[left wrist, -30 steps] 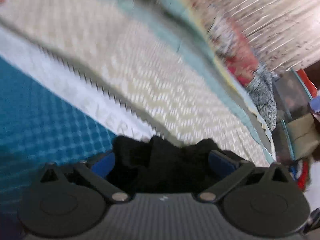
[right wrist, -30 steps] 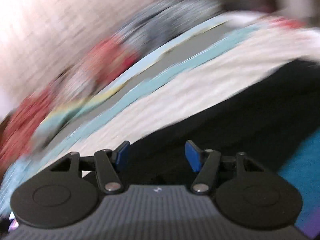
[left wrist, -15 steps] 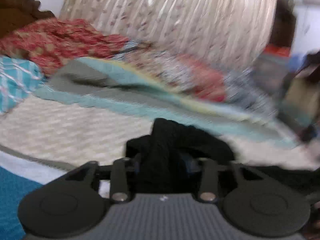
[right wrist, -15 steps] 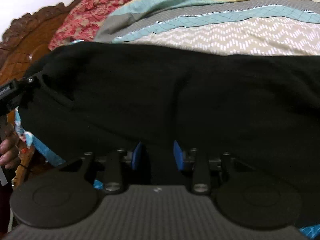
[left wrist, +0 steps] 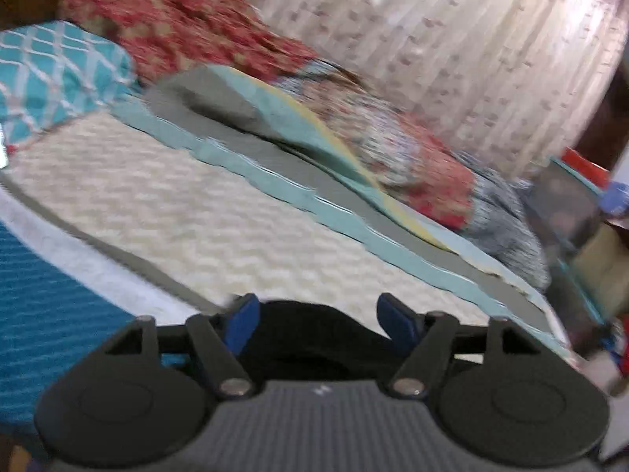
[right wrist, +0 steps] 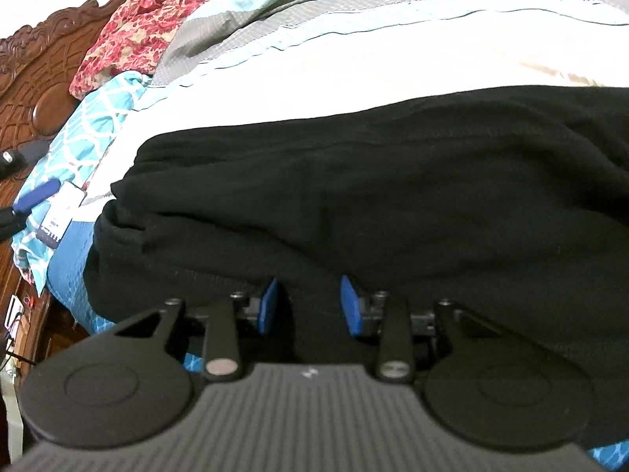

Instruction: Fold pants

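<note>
**One pair of black pants on the bed, two grippers at its near edge**

There is one pair of pants (right wrist: 393, 196), black, lying across the bed (right wrist: 354, 67) with one long edge toward the camera and a bunched end at the left. Two grippers are at work, each with two blue-padded fingers.

The right gripper (right wrist: 310, 305) points down at the near edge of the pants. Its fingers (right wrist: 269, 306) stand fairly narrow with black cloth between them; the cloth is too dark for me to say whether the pads actually pinch it, though they look just clear of it.

The left gripper (left wrist: 318, 322) has its fingers (left wrist: 243, 320) wide apart and opening. A fold of the pants (left wrist: 310, 334) sits low between them, and neither pad presses on it.

What each view adds: the right wrist view shows nearly the whole width of the pants, one carved wooden headboard (right wrist: 35, 90) at the left, one teal lattice pillow (right wrist: 78, 133), and a blue fingertip of the left gripper (right wrist: 35, 196) at the far left edge. The left wrist view shows only a small hump of the pants, but takes in the far side of the bed: the cream zigzag bedspread (left wrist: 196, 220) with teal and grey bands, the same teal pillow (left wrist: 51, 82), a red floral heap (left wrist: 188, 35), a pale pleated curtain (left wrist: 471, 51), and blurred clutter at the right that I cannot count.
</note>
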A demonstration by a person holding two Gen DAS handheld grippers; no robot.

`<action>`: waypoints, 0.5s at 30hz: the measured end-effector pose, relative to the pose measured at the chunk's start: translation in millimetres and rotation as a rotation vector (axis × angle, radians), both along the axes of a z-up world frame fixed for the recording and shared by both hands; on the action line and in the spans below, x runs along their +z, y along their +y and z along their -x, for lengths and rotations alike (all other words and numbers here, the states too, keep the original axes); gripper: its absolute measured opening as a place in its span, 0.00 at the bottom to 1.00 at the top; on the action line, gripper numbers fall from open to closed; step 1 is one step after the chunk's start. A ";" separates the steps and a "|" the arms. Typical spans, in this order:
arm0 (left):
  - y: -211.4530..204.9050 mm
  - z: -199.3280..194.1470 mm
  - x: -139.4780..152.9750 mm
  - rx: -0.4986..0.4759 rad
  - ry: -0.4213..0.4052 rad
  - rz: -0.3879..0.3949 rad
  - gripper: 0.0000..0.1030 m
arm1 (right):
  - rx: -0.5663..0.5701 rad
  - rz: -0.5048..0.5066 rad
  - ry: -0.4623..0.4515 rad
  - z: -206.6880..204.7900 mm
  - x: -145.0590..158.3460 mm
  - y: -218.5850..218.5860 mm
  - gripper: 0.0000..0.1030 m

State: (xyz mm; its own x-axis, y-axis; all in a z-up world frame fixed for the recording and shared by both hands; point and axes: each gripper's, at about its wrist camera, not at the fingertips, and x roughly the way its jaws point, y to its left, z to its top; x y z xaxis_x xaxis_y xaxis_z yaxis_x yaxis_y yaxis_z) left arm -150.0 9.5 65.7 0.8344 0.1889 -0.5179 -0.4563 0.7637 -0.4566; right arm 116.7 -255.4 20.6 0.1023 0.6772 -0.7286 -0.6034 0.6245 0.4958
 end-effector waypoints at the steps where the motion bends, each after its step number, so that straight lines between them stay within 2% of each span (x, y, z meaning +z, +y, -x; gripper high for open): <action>1: -7.1 -6.5 -3.2 -0.030 0.021 0.001 0.69 | -0.004 0.000 -0.002 0.0 1.5 1.7 0.38; 3: -22.7 -24.1 -14.9 -0.074 0.108 -0.026 0.69 | -0.012 0.000 -0.010 0.1 5.1 1.4 0.38; 6: -36.4 -41.7 -39.4 -0.090 0.247 -0.065 0.67 | -0.030 0.003 -0.061 0.1 11.8 -6.4 0.38; 10: -39.6 -46.3 -69.2 -0.038 0.435 -0.133 0.65 | -0.069 0.054 -0.116 -4.3 7.5 -17.5 0.38; 12: -37.9 -48.8 -85.0 -0.037 0.466 -0.128 0.65 | -0.093 0.078 -0.106 -9.7 -2.4 -21.9 0.38; 15: -46.5 -54.0 -79.3 -0.020 0.507 -0.158 0.65 | -0.121 0.021 -0.046 -16.5 -7.6 -27.3 0.38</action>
State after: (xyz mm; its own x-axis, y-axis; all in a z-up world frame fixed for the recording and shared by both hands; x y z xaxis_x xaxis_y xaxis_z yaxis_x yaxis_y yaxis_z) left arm -96.0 -37.0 -13.6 0.4905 0.2843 -0.8238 -0.5747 0.8161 -0.0605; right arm 133.2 -282.7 12.9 0.2159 0.6423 -0.7354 -0.5445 0.7044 0.4554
